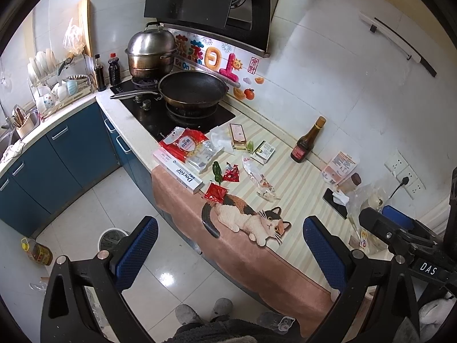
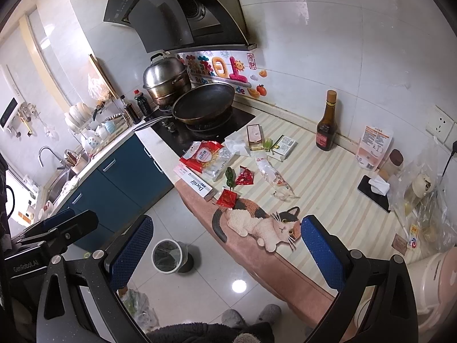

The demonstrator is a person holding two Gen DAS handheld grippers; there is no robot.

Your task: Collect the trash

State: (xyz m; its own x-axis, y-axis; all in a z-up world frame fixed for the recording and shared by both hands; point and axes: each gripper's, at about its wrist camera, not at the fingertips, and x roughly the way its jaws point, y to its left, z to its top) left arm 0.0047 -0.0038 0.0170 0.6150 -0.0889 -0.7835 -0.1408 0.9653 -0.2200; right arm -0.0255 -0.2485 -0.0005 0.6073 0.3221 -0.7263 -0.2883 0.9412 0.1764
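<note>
Your left gripper (image 1: 230,253) and right gripper (image 2: 227,253) both hover with fingers spread wide and empty, above the near edge of the table (image 2: 328,171). The trash lies ahead and slightly left of both — red wrappers (image 2: 227,198), a green scrap (image 2: 230,175) and a clear crumpled plastic wrapper (image 2: 271,175) whose long axis runs away from you. The left gripper seems nearer the wrappers. The bin (image 2: 167,255) sits on the floor below, left of the table.

Rice cooker (image 2: 434,280) cut off, right edge
</note>
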